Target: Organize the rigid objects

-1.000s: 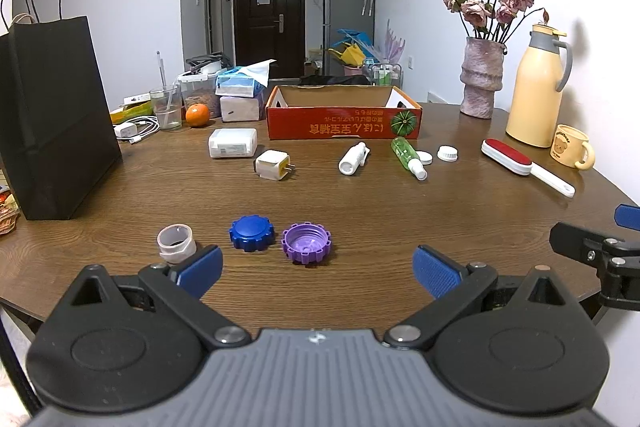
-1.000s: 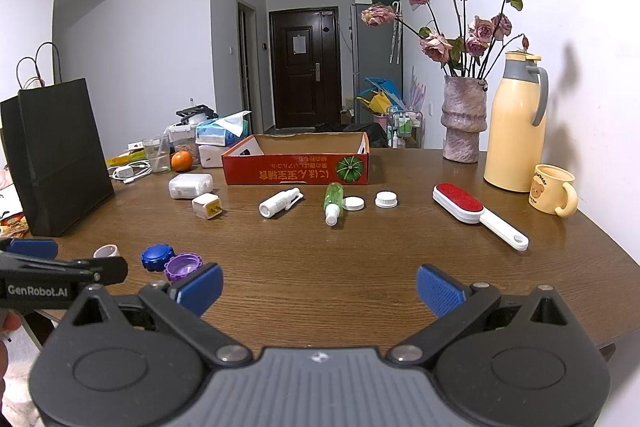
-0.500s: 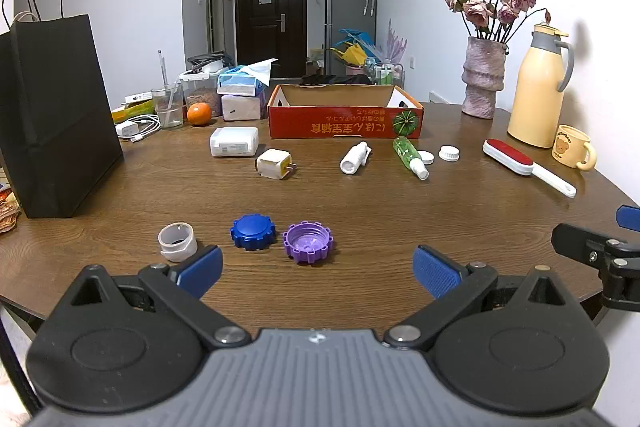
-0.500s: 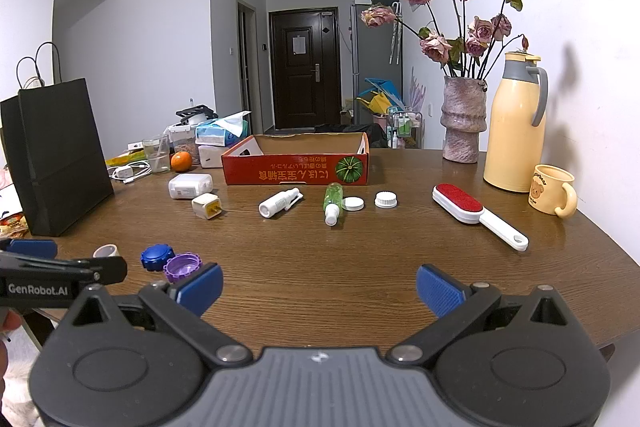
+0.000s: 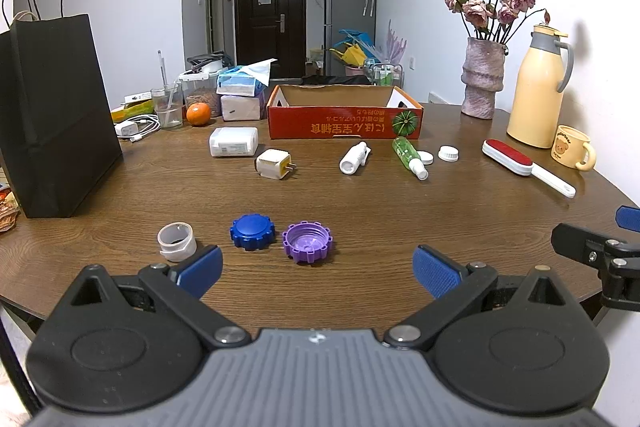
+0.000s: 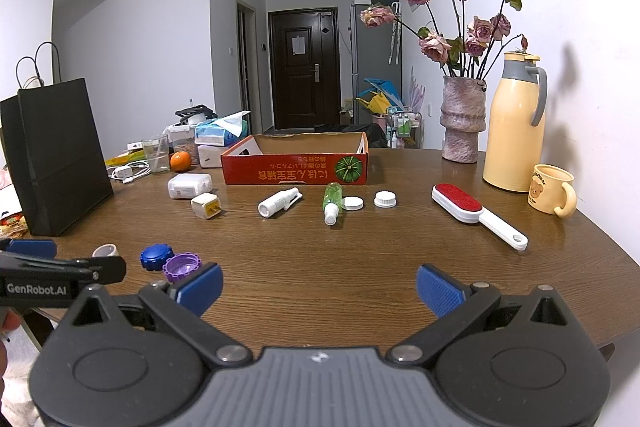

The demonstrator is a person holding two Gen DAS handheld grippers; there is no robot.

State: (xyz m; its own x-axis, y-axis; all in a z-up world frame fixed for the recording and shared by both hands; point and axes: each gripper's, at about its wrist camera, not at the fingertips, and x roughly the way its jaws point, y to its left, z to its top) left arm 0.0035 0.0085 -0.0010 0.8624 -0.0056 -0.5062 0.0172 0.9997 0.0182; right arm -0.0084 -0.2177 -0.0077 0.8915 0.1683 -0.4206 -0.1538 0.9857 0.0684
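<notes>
A red cardboard box (image 5: 345, 125) (image 6: 295, 171) stands open at the table's far middle. In front of it lie a white charger brick (image 5: 233, 142), a white plug adapter (image 5: 274, 165), a white spray bottle (image 5: 353, 158), a green bottle (image 5: 408, 151), two white caps (image 5: 448, 153) and a red lint brush (image 5: 520, 163). Near me lie a blue cap (image 5: 252, 231), a purple cap (image 5: 307, 241) and a white ring (image 5: 176, 241). My left gripper (image 5: 316, 269) is open and empty just behind the caps. My right gripper (image 6: 318, 285) is open and empty near the front edge.
A black paper bag (image 5: 56, 115) stands at the left. A vase of dried roses (image 5: 482, 83), a yellow thermos (image 5: 538, 87) and a yellow mug (image 5: 574, 153) stand at the right. A glass, an orange (image 5: 198, 114), tissues and cables crowd the back left.
</notes>
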